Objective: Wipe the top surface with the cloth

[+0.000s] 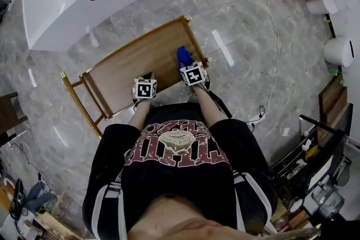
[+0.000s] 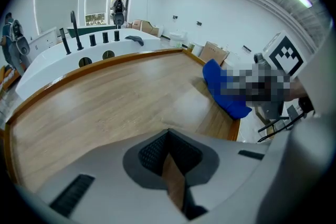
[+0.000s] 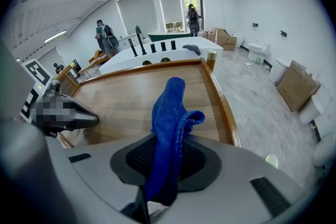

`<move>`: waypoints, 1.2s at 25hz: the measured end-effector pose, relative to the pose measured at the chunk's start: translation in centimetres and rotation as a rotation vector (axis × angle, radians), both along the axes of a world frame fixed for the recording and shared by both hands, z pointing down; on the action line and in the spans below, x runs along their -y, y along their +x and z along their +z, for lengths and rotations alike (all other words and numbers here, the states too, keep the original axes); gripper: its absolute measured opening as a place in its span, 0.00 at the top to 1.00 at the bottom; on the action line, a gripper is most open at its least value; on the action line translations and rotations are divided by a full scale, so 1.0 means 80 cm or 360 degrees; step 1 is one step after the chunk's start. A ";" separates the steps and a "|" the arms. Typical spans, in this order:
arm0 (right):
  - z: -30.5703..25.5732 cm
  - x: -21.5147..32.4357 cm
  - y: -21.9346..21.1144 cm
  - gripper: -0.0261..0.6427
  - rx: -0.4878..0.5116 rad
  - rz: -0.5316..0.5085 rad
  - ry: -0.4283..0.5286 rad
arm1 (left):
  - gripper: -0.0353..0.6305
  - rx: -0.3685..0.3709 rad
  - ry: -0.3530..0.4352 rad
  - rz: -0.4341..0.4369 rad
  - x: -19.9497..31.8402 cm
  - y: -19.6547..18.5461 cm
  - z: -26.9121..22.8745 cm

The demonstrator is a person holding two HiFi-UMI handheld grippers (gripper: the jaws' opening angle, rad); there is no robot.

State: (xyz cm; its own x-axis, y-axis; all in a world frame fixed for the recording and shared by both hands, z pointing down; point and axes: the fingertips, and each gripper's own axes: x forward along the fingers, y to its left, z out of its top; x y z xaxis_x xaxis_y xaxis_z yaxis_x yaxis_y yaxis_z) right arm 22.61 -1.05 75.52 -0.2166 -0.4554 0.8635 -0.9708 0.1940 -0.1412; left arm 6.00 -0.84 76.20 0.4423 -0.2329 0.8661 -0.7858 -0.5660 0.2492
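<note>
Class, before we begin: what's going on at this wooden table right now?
A person stands at a wooden table with a gripper in each hand. The right claw is shut on a blue cloth, held at the tabletop's right side near its edge. The left claw is shut with nothing in it, over the wood beside the other.

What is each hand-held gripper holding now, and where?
The right hand-held gripper pinches the blue cloth at its bunched end; the left hand-held gripper holds nothing.

The crumpled blue terry cloth (image 3: pixel 169 113) stands bunched upright, near the right rim of the rectangular wooden top surface (image 1: pixel 135 64).
</note>
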 end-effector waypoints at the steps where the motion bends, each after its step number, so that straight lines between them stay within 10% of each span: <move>1: -0.002 0.001 0.004 0.83 -0.0016 0.0001 0.0005 | 0.88 -0.0003 0.0004 0.0001 0.001 0.000 0.000; 30: -0.025 0.015 0.039 0.83 -0.0166 0.0141 0.0039 | 0.88 -0.0083 0.0042 -0.0148 -0.004 -0.001 -0.010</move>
State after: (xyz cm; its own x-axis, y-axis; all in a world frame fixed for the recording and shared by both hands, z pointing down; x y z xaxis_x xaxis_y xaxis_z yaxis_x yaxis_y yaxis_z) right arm 25.73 -2.26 73.51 -0.0839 -0.4900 0.8677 -0.9935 0.1087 -0.0347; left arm 5.95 -0.50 75.37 0.4618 -0.2976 0.8356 -0.8218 -0.4979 0.2768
